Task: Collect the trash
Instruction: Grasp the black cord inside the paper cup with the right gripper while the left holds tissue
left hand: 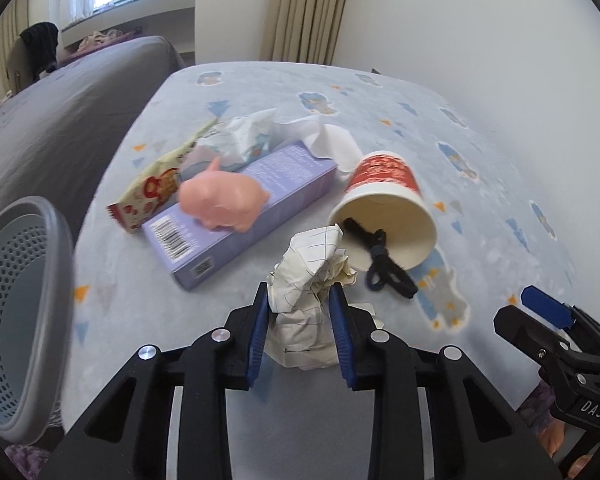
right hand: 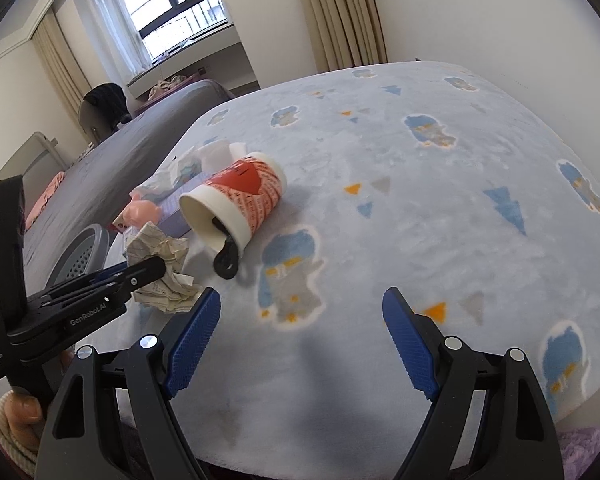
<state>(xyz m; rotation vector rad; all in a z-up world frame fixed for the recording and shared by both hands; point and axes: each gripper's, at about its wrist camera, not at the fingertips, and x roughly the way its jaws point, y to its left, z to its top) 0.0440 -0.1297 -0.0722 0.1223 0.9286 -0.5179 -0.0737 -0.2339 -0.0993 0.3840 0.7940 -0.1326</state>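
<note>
A: What did we see, biggest first?

B: We saw the blue patterned blanket (right hand: pixel 440 216) covering the table, then the grey perforated basket (left hand: pixel 24 312) at its left edge, tipped on its side. The purple box (left hand: pixel 244 208) lay flat with a pink pig toy (left hand: pixel 224 200) on it, beside the red paper cup (left hand: pixel 384 204) on its side, a black cord (left hand: pixel 384 256) spilling from its mouth.

A: And our grippers?

B: Our left gripper (left hand: pixel 300 320) was clamped on the crumpled paper (left hand: pixel 312 280), just before the cup. Our right gripper (right hand: pixel 300 340) hovered wide apart, holding nothing.
</note>
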